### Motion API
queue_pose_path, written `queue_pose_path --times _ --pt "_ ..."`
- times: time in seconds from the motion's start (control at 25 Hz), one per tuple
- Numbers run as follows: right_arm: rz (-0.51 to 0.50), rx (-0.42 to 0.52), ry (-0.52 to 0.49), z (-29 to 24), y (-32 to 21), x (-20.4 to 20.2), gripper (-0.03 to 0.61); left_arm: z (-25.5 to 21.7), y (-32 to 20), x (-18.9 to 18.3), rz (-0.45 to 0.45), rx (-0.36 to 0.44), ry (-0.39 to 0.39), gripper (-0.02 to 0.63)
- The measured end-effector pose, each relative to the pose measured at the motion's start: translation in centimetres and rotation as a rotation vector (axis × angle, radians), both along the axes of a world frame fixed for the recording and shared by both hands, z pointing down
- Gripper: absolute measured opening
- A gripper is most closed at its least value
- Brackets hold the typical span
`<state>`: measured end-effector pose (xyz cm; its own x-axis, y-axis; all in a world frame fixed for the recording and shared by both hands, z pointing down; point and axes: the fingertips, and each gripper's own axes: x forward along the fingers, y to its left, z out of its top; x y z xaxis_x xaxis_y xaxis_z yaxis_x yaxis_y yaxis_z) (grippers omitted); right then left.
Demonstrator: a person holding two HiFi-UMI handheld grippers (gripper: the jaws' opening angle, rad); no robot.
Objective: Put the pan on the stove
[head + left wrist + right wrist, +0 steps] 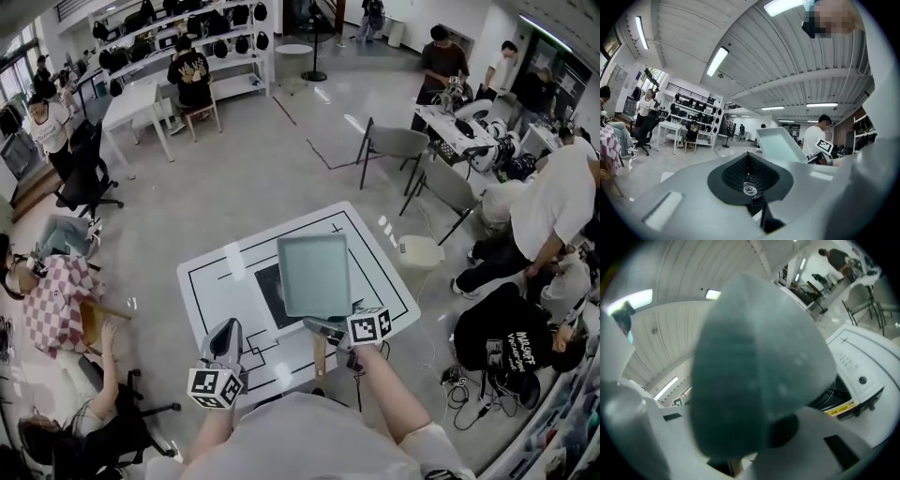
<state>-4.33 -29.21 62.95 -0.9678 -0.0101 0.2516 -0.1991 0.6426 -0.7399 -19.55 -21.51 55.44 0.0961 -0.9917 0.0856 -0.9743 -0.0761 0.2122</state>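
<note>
A white line-marked bench point(375, 262) is seen bearing a black flat stove point(269, 292), over which a square grey-green pan point(314, 275) is held tilted. Its wooden handle point(319, 354), at 6 o'clock, is pinched by the right gripper point(328, 331). The left gripper point(225, 333), at the stove's 8 o'clock, is pressed together on nothing.

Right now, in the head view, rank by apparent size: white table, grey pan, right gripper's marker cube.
1. white table.
2. grey pan, nearer the camera, so it may look enlarged.
3. marker cube on the right gripper.
</note>
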Motion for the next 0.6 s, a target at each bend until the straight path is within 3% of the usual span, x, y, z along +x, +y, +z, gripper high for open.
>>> queue_pose_path --times 0.2,0.6 --pt "-0.111 -0.28 -0.006 4.6 -0.5 -1.9 0.117 0.6 0.0 -0.6 -0.012 -0.015 0.004 0.011" --pt "-0.255 -0.544 -0.024 9.0 -2.9 -4.0 0.118 2.0 -0.2 -1.7 -0.041 -0.061 0.019 0.011"
